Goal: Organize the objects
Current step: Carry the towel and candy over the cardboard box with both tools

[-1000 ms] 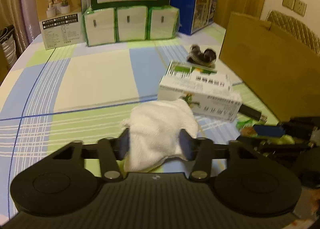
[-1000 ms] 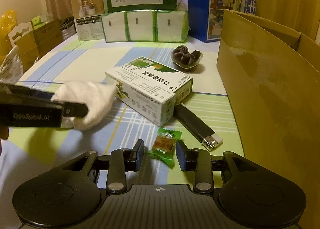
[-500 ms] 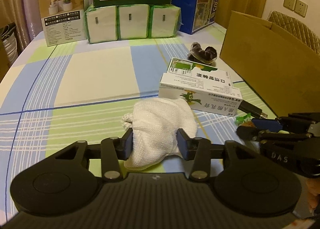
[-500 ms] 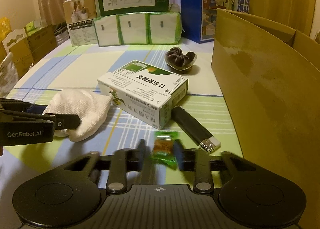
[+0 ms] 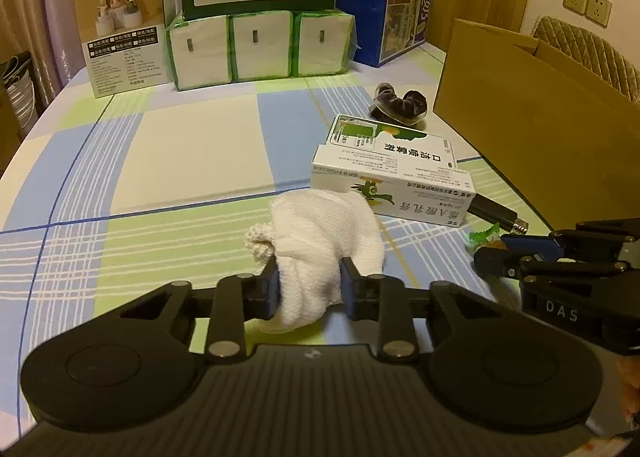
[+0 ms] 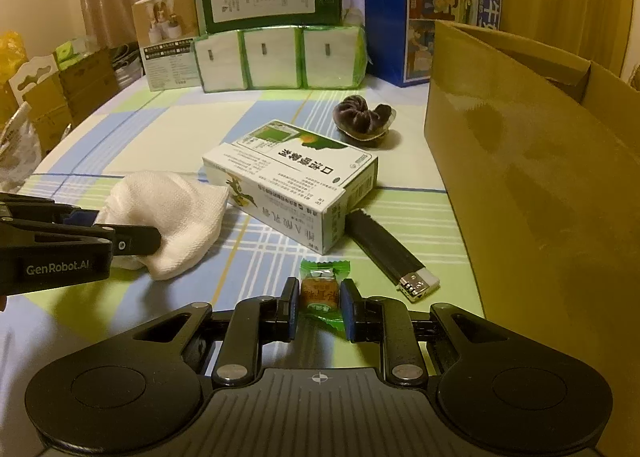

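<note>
The left hand-held gripper (image 5: 308, 291) is clamped on a white cloth (image 5: 326, 241) lying on the checked surface (image 5: 180, 153). The right hand-held gripper (image 6: 319, 307) pinches a green-wrapped candy (image 6: 322, 289), near a white medicine box (image 6: 296, 181) and cardboard box (image 6: 540, 177) at right.

The white cloth (image 5: 324, 241) lay crumpled on the checked tablecloth (image 5: 192, 145), and the fingers of my left gripper (image 5: 309, 289) pressed it from both sides. Its far edge touched the white and green carton (image 6: 292, 181), which lay flat on its wide side. My right gripper (image 6: 319, 309) had its pads against a small candy (image 6: 320, 293) in a green wrapper with a brown middle. Just beside the candy and partly behind the carton lay a black lighter (image 6: 384, 249) with a metal end. Further back sat a dark velvet scrunchie (image 6: 362, 117), near the tall brown cardboard box (image 6: 540, 185).
</note>
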Tool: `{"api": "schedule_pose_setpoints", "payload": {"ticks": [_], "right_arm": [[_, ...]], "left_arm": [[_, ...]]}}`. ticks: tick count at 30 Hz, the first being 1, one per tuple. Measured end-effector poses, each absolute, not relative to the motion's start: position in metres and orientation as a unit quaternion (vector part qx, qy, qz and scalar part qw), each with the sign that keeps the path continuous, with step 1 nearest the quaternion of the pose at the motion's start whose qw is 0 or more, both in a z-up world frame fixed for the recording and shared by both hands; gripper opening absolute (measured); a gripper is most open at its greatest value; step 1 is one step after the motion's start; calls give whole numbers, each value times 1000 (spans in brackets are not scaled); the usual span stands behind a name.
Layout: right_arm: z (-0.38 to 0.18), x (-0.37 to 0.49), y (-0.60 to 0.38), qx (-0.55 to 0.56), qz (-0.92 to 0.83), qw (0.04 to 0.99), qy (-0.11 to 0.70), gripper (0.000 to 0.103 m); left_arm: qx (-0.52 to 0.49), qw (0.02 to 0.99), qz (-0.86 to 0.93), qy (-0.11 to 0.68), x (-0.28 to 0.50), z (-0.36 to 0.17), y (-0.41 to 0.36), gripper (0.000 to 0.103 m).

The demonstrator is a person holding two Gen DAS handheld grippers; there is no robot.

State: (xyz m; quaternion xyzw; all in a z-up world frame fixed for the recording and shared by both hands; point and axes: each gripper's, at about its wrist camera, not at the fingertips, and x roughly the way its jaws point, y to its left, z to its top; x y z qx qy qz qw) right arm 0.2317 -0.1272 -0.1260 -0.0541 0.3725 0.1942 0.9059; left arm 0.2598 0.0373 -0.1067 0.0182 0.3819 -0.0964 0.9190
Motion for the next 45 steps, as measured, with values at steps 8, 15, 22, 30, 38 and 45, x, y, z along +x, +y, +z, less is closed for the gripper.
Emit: {"api": "schedule_pose_setpoints", "payload": {"ticks": [8,15,22,30,38,45], "right_arm": [[-103,198,-137,-51,207,905,368,18],[-67,160,-150,-41,215,908,357,18],[-29,127,-167,-31,221,914,339,18],[1,92,-187,-27,218,921,323,18],[18,75,-215,-19,201,929,309,19],[27,72,-239,-11,182,935,303,19]], "left_arm": [[-10,915,-77,396,233,-89,34,23],[-45,915,-64,395,192,-57,24,23],[-66,918,-61,385,146,-23,11,23],[-92,922,-77,367,101,6,1,23],[-86,926,-98,355,79,27,-19,23],[-79,928,-111,346,74,40,-38,23]]}}
